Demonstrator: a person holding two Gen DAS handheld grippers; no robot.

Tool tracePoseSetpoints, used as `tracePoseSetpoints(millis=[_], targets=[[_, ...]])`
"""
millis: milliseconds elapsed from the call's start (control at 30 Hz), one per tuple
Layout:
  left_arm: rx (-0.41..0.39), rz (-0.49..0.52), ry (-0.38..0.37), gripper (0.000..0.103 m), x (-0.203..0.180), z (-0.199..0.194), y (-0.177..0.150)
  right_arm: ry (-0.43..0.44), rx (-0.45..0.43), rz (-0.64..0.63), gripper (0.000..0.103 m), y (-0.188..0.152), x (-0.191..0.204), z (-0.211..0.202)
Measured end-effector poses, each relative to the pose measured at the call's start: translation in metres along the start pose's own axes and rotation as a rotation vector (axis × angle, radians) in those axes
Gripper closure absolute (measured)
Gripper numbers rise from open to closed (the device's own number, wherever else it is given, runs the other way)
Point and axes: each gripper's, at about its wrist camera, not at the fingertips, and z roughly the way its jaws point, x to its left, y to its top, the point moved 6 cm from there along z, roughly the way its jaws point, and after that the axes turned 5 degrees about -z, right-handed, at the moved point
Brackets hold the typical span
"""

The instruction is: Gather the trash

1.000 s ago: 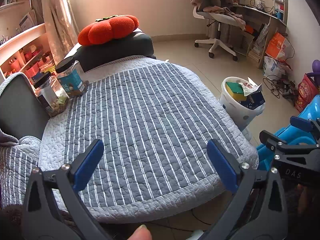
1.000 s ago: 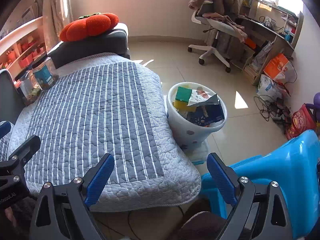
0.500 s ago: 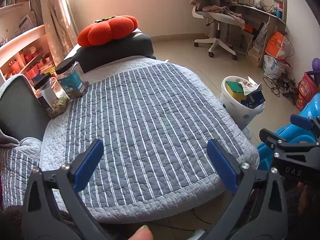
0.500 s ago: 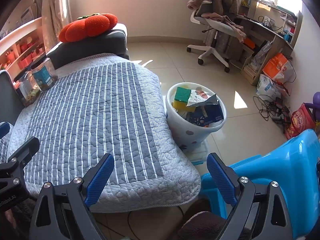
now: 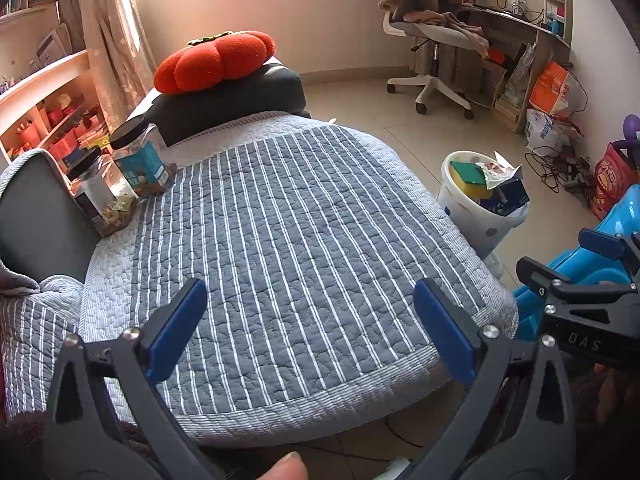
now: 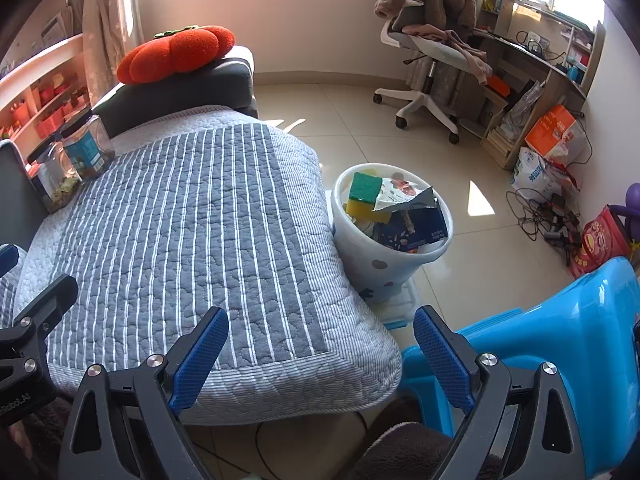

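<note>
A striped grey quilt [image 5: 288, 240] fills the frame's middle. At right-centre beside it stands the white trash bin [image 6: 390, 256], stuffed with wrappers and a sponge [image 6: 365, 188]. Left gripper [image 5: 310, 312] and right gripper [image 6: 320, 336], bottom of frame, both gape wide, empty.

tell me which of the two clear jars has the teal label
The clear black-lidded jar with the teal label is the one farther back, nearer the red pumpkin-shaped cushion. The other clear jar in front shows a dark label instead.
</note>
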Motion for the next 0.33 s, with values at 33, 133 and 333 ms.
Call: tracePoseSetpoints(millis=[33,133,333], targets=[[0.0,0.0,0.001,0.001,0.0,0.0,0.0,0.0,0.0,0.0,0.008,0.0,0.0,0.0],[0.003,0.0,-0.002,0.001,0.0,0.001,0.0,0.0,0.0,0.0,0.008,0.0,0.0,0.0],[0.034,-0.008,-0.018,0.001,0.01,0.007,0.004,0.024,0.024,0.011,0.001,0.0,0.002,0.006]])
